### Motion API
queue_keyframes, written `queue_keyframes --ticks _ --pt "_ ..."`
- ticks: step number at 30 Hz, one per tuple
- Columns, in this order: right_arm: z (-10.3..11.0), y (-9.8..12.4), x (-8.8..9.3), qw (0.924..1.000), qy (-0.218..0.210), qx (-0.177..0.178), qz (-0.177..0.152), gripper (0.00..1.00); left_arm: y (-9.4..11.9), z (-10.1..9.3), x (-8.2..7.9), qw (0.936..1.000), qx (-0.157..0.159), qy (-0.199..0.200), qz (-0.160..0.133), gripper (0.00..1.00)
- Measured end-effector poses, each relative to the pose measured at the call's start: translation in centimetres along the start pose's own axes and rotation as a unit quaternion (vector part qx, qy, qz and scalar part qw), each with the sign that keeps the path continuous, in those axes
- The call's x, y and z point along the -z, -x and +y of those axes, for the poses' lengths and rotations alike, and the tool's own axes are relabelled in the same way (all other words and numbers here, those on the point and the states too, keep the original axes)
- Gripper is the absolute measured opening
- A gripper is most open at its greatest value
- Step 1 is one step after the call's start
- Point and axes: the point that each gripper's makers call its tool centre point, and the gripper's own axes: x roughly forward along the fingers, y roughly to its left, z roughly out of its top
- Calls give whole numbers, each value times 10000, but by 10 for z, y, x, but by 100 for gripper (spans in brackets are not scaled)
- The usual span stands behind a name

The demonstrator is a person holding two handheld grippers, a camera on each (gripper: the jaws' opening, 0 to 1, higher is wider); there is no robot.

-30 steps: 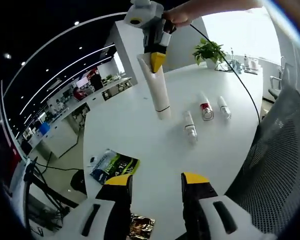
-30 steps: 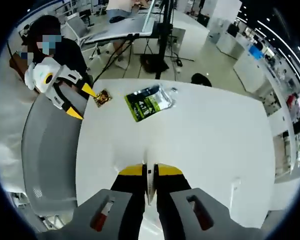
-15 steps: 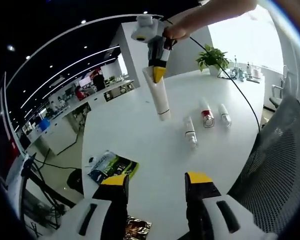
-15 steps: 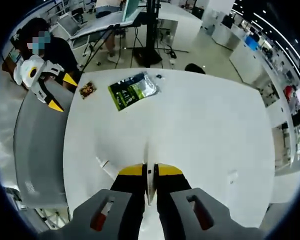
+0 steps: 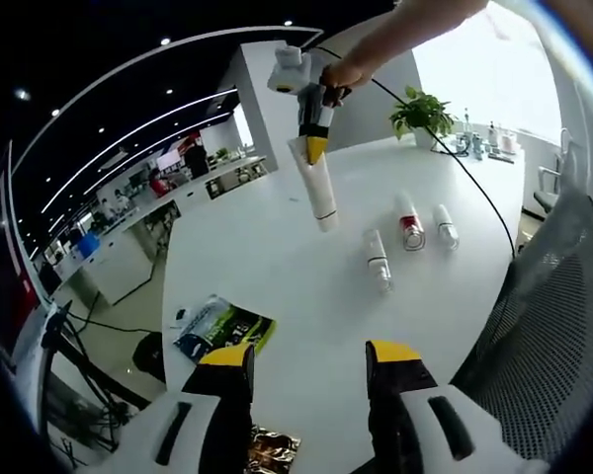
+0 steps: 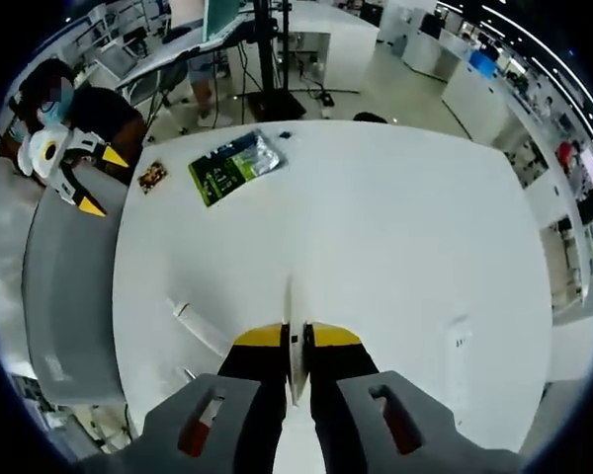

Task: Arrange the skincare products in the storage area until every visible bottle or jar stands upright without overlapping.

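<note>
Broad bare stretch of the round white table lies open between the green foil packet near the edge and three small clear bottles lying on their sides, which sit close together. The white squeeze tube hangs above the table, pinched by the right gripper. Grey mesh chair back crowds the near edge beside the left gripper.

Three bottles lying right of centre on the tabletop, tube hanging above it, upper centre, packet lower left, plant at upper right
</note>
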Motion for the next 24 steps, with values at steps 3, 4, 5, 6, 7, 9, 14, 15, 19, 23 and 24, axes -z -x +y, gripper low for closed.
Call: queue_keyframes --ticks 3,4,5,6,7,9,14,15,19,23,24 --pt "-3 -1 1 10000 15 -17 -15 5 0 0 1 10000 -4 11 18 46" --pt "-4 -2 2 10000 -4 -13 -7 5 0 0 1 10000 -5 5 19 46" --pt "-5 -3 3 10000 -12 -4 14 5 0 0 1 10000 -3 0 13 46" --pt "-6 -3 4 10000 -21 -7 26 5 0 0 1 10000 -2 0 11 46" --pt "-6 -4 5 10000 -6 -7 36 5 0 0 1 10000 0 1 21 46" --pt "-10 -5 8 10000 -18 -14 49 5 0 0 1 10000 -3 -10 32 46" --pt "-11 -3 13 9999 -112 -59 -8 5 -1 0 2 10000 3 -28 54 46" --pt "-12 -3 13 9999 -139 -56 -21 5 -1 0 2 10000 5 -30 59 46" --pt "-16 -2 19 9998 -180 -52 -69 6 -1 0 2 10000 3 -32 58 46" --pt "-17 0 23 9997 -136 -149 -142 6 -1 0 2 10000 -3 -22 66 46" --pt "-18 1 26 9996 -171 -204 -126 6 -1 0 2 10000 2 -22 55 46"
